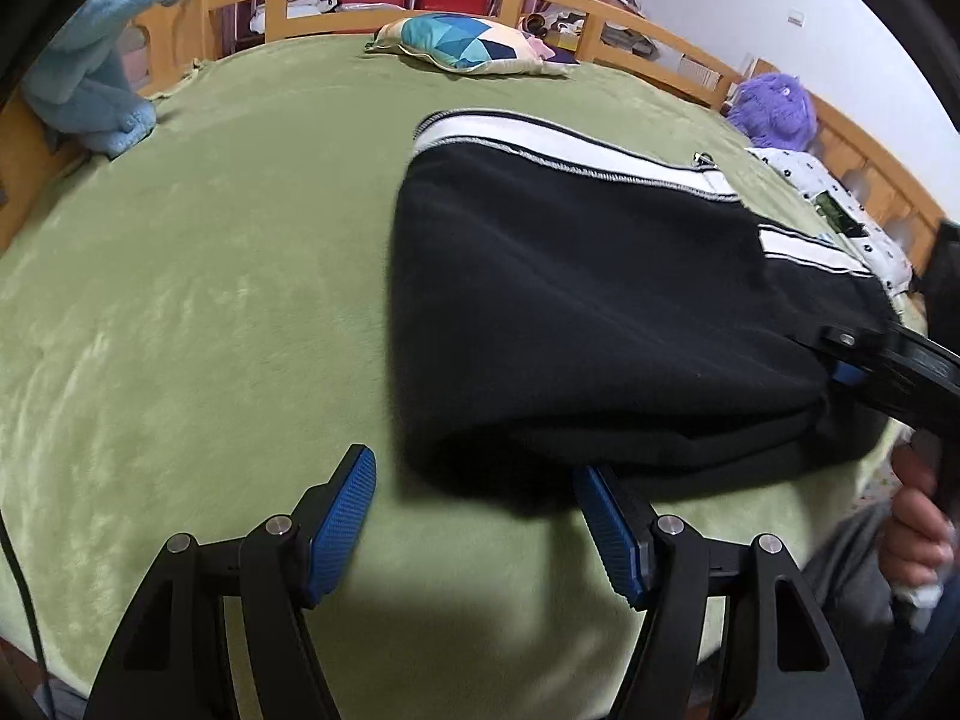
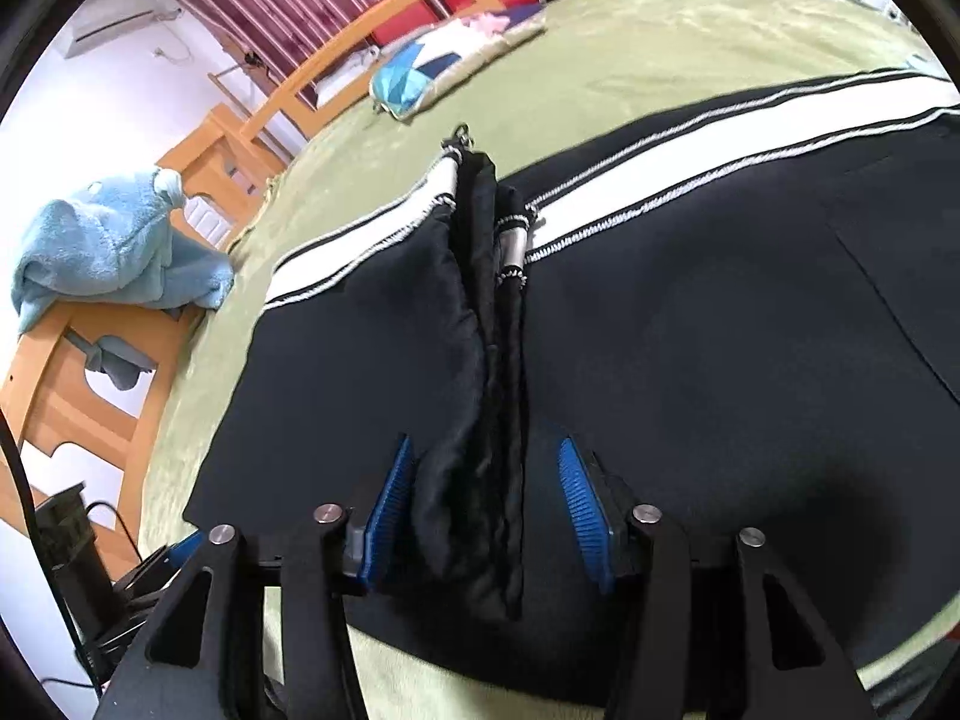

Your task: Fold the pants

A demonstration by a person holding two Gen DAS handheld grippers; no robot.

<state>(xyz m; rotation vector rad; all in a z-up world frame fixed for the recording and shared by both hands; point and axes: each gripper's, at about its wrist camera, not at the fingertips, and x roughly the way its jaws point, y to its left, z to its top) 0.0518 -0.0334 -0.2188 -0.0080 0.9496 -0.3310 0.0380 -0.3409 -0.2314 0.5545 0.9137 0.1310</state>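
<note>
The black pants [image 1: 600,300] with white side stripes lie folded on the green bed [image 1: 210,300] — the left hand-held gripper [image 1: 474,528] gapes wide with nothing between its pads, while a bunched fold stands loosely within the right hand-held gripper [image 2: 486,510], its pads parted.

One pair of black pants [image 1: 588,300] with white side stripes. One green bed [image 1: 210,300]. One patterned pillow [image 1: 468,39]. One blue plush toy [image 1: 90,78]. One purple plush toy [image 1: 774,108]. Two claws: left claw [image 1: 474,522], right claw [image 2: 480,510]. One hand [image 1: 918,516] visible.
</note>
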